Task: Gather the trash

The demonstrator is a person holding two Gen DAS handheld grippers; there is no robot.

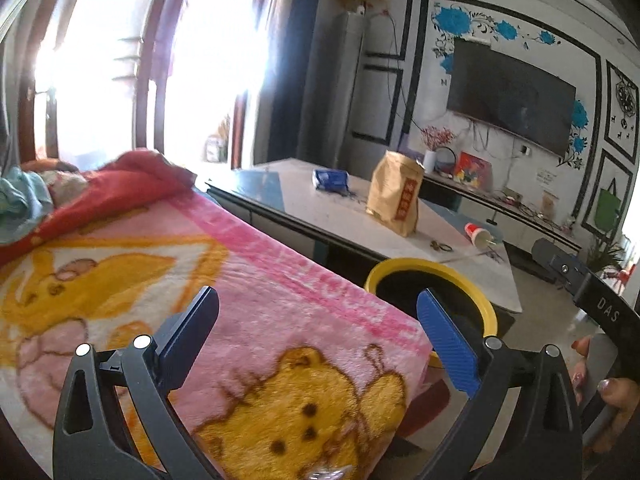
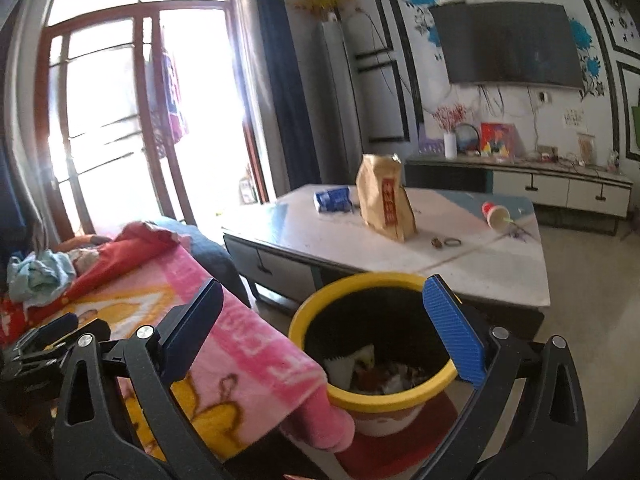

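Observation:
A yellow-rimmed trash bin [image 2: 400, 398] stands on the floor beside the sofa and holds paper scraps; its rim also shows in the left wrist view [image 1: 476, 288]. On the coffee table lie a brown paper bag [image 2: 384, 200], a blue wrapper [image 2: 334, 199] and a tipped red paper cup [image 2: 496, 213]; the bag [image 1: 396, 194], wrapper [image 1: 330, 179] and cup [image 1: 478, 234] also show in the left wrist view. My right gripper [image 2: 320, 316] is open and empty above the bin. My left gripper [image 1: 316, 332] is open and empty over the pink blanket.
A pink bear blanket [image 1: 200, 300] covers the sofa, with a red cloth [image 1: 132, 176] at its far end. The white coffee table [image 2: 500, 272] stands behind the bin. A TV cabinet [image 2: 560, 188] lines the far wall. A glass door [image 2: 120, 120] is at left.

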